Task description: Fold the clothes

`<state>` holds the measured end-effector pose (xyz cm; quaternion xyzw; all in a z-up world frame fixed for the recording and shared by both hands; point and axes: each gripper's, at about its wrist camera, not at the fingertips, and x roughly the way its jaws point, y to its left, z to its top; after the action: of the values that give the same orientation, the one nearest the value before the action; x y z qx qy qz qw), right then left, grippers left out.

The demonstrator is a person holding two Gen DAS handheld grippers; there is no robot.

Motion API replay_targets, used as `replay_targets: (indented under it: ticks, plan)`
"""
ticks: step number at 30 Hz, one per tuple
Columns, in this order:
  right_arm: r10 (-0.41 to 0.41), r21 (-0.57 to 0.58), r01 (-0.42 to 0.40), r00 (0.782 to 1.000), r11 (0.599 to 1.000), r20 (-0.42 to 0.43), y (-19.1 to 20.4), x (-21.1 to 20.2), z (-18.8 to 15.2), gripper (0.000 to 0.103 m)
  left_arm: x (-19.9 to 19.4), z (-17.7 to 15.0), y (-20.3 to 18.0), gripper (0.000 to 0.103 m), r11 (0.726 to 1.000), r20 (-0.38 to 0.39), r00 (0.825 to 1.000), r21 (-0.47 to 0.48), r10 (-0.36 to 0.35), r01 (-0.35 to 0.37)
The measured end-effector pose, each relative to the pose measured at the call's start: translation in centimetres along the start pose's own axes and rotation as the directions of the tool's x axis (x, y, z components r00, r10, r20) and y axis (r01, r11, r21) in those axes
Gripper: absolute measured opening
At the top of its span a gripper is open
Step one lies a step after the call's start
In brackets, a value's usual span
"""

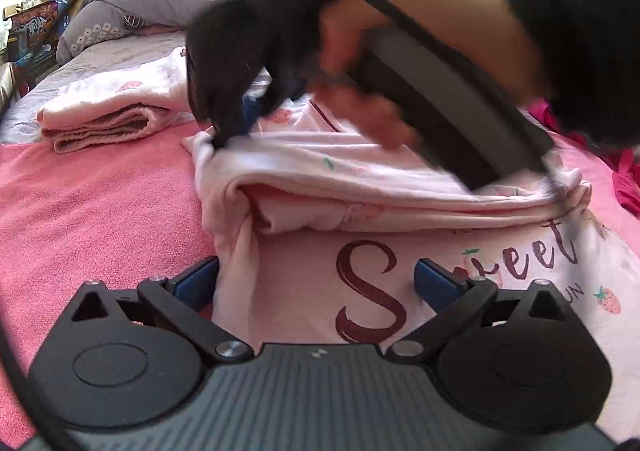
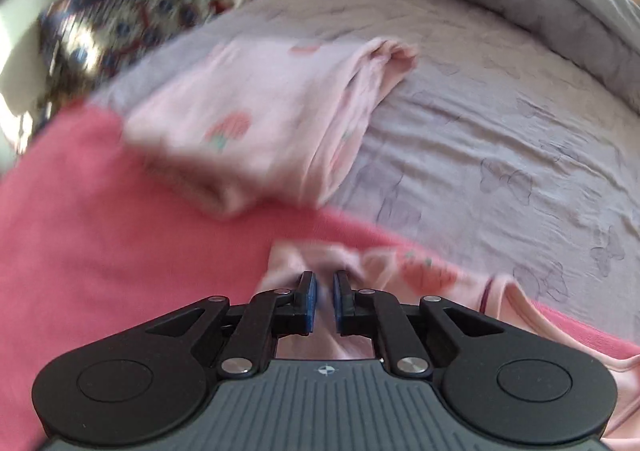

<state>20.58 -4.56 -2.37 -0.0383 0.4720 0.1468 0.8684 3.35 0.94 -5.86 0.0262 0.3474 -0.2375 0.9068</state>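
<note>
Shirt (image 1: 400, 283) w/ the "Sweet" print lies flat on the pink towel (image 1: 92, 203) on the bed, partly folded: the far part is already turned over toward the camera and makes a thick band across the middle.

Right tongs (image 2: 325, 301) are pinched nearly closed on the far left corner of that folded band; in the right wrist view the pads have thin pink cloth between them, though the picture is blurred. Left tongs (image 1: 316, 283) are wide open and hold nothing; they stand over the near part of the shirt, one finger on the towel side, one on the print.

To do this step well, I think: keep the right grip low and firm, pull the corner so the fold edge becomes straight, and use the left tongs to press or catch the bunched side under the band, bc that side looks crumpled.

Long axis of the folded band goes left to right across the left wrist view. Print reads left to right also, slightly rising at the right end.

Another pink folded piece (image 1: 108, 111) sits apart, farther back on the left.
</note>
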Motion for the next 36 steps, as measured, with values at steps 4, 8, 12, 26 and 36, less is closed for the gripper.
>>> replay_targets:
  ticks: [4, 8, 12, 26, 36]
  plan:
    - [-0.015, -0.013, 0.017, 0.994, 1.0, 0.111, -1.7, -3.7, 0.9, 0.017, 0.0, 0.0, -0.2, 0.101, 1.0, -0.003, 1.0, 0.012, 0.01, -0.01]
    - [-0.084, -0.045, 0.091, 0.986, 0.995, 0.145, -5.1, -8.7, -1.7, 0.032, -0.9, 0.2, 0.4, 0.098, 1.0, 0.005, 1.0, -0.012, 0.012, -0.012]
    - [-0.131, -0.01, 0.132, 0.988, 0.991, 0.083, -9.3, -12.5, -6.5, 0.032, -3.2, 0.4, 1.8, 0.097, 0.992, -0.012, 0.992, -0.014, 0.126, -0.126]
    - [-0.077, -0.195, 0.05, 0.988, 0.979, -0.134, -18.4, -13.9, -19.2, 0.075, 2.3, 4.1, 1.2, 0.093, 0.992, -0.117, 0.993, 0.124, 0.03, -0.015]
    - [0.03, -0.532, -0.123, 0.983, 0.838, -0.18, -15.6, -18.2, -17.1, 0.058, -1.3, 9.6, 1.4, 0.091, 0.845, -0.138, 0.91, 0.338, -0.391, 0.414]
